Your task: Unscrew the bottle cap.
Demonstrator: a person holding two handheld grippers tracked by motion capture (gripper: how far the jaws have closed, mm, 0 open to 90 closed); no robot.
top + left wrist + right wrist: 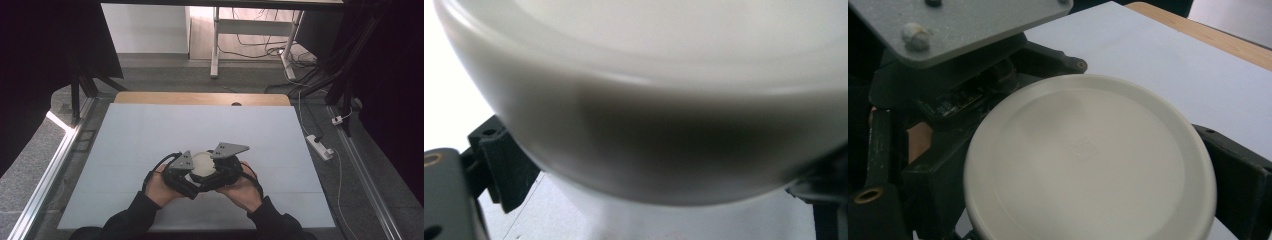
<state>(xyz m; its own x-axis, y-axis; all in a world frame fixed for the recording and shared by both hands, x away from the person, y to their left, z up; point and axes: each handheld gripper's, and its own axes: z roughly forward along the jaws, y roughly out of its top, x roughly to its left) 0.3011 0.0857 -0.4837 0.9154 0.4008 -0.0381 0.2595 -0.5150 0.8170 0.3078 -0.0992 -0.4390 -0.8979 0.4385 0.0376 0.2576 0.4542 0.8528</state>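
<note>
**Lid held between two tongs above the counter**

Lid (202,164), round, cream-white and shallow, sits low over the near middle of the white counter (150,130), caught between two hand-held tongs. The left tongs (186,172) come in from the left, the right tongs (217,170) from the right, and both are closed onto the lid's rim from opposite sides. In the right gripper view the lid's (1088,160) smooth flat face looks up, nearly level, with a black jaw at each edge. In the left gripper view its curved rim (649,140) looms close and blurred. Being a disc, it has no long axis; its face points upward. To do this step well, I judge both grips should stay even and the lid level, so it cannot slip or tip.
</note>
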